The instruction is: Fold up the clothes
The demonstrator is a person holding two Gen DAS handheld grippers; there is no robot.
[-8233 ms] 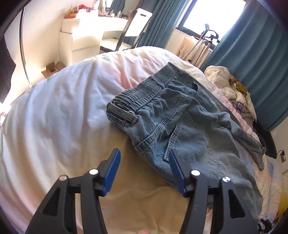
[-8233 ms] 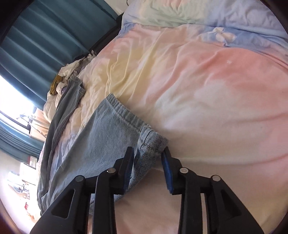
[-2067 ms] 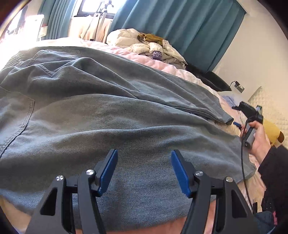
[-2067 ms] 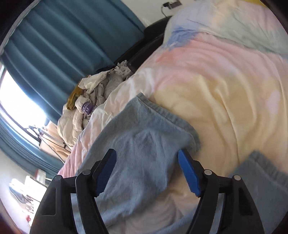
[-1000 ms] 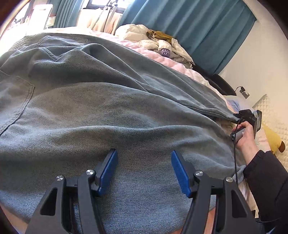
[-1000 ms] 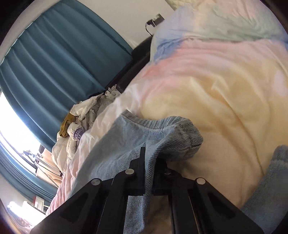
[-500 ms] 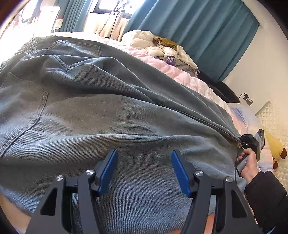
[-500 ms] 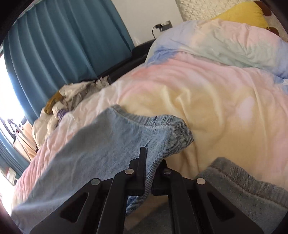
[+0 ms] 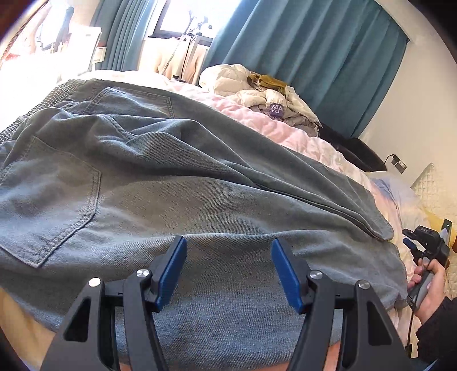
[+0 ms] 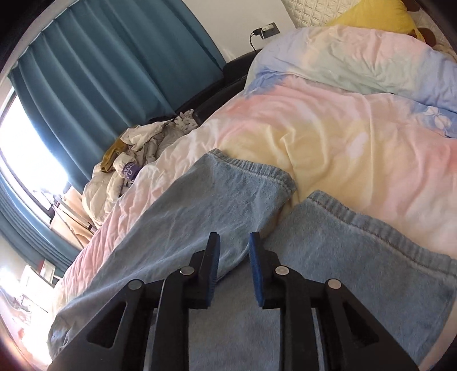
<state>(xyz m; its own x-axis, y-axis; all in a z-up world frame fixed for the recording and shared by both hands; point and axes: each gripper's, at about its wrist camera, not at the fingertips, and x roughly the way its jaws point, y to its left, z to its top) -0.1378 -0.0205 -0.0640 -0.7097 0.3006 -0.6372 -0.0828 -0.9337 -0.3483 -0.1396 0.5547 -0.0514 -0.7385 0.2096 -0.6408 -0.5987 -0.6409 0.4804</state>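
Jeans point(image 9: 177, 182) lie spread across the duvet point(image 10: 328, 134), back side up, and from my left wrist camera they fill most of the picture: waistband at about 10 o'clock, one back pocket at 9 o'clock, the legs running off toward 3 o'clock. My left gripper point(image 9: 228, 271) hovers over the near leg with its blue-padded fingers wide apart, nothing between them; whether the tips touch the denim I cannot tell. At 4 o'clock in that view I see a hand point(image 9: 428, 288) in a dark sleeve holding the other tool's handle just past the leg ends. On my right wrist camera the two hems meet near the centre, one leg reaching to 11 o'clock, the other to 3 o'clock, both lying on the pink and yellow duvet. My right gripper point(image 10: 233, 262) sits above the seam between the legs, fingers parted by a narrow gap and holding no cloth. A clothes heap point(image 10: 134, 159) lies at 9 o'clock by the curtain point(image 10: 100, 74), and a yellow pillow point(image 10: 374, 14) at 1 o'clock.
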